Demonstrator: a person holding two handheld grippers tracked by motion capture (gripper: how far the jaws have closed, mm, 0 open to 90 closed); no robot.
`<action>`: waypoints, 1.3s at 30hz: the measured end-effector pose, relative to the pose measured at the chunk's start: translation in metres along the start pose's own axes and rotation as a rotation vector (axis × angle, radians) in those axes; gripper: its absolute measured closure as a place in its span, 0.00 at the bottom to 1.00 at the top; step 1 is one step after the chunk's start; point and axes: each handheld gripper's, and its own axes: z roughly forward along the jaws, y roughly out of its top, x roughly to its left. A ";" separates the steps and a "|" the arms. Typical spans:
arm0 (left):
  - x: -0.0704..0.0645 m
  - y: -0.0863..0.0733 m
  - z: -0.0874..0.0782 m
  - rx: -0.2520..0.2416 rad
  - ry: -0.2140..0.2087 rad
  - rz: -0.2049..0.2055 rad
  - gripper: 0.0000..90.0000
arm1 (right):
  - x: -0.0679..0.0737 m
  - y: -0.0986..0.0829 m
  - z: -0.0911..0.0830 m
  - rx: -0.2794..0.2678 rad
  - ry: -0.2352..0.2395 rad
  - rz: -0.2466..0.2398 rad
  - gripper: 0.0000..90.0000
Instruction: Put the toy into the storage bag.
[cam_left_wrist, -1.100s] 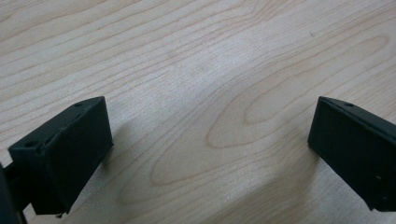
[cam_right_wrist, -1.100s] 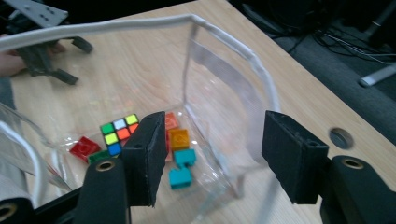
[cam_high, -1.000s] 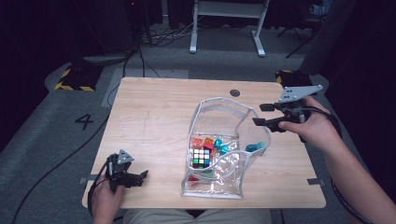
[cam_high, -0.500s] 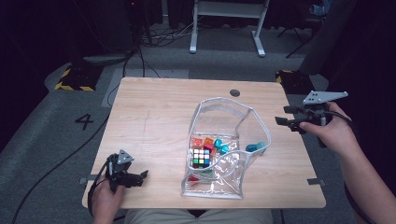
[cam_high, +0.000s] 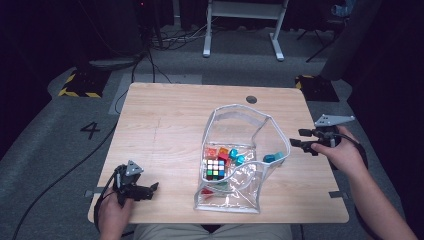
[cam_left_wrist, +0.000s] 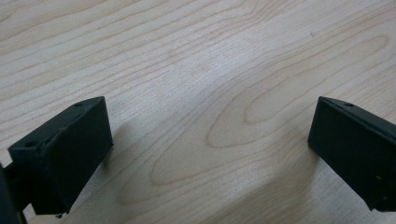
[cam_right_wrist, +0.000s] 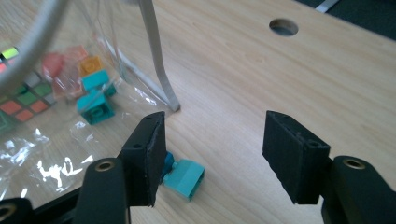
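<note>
The teal brick (cam_right_wrist: 183, 176) lies on the counter (cam_high: 165, 125) just outside the clear pouch (cam_high: 235, 165), toward the right edge. The right claw (cam_high: 299, 138), wide open and empty, is far nearer; the left claw (cam_high: 150, 190), also open and empty, rests at the near-left corner.

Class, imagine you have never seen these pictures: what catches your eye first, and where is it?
A clear zip pouch lies mid-table with a bright puzzle cube and coloured bricks inside. A teal brick sits on the wood by the pouch's right edge, near the open right gripper. The left gripper rests open at the near-left corner.
</note>
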 end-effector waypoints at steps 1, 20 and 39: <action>0.000 0.000 0.000 0.001 0.000 0.001 0.00 | 0.000 -0.004 0.004 0.006 0.002 0.000 0.45; 0.000 0.000 0.000 0.001 0.001 0.003 0.00 | 0.006 -0.054 0.063 0.079 0.037 0.066 0.44; 0.000 0.000 0.000 0.000 0.000 0.000 0.00 | 0.005 -0.064 0.073 0.129 -0.019 0.012 0.42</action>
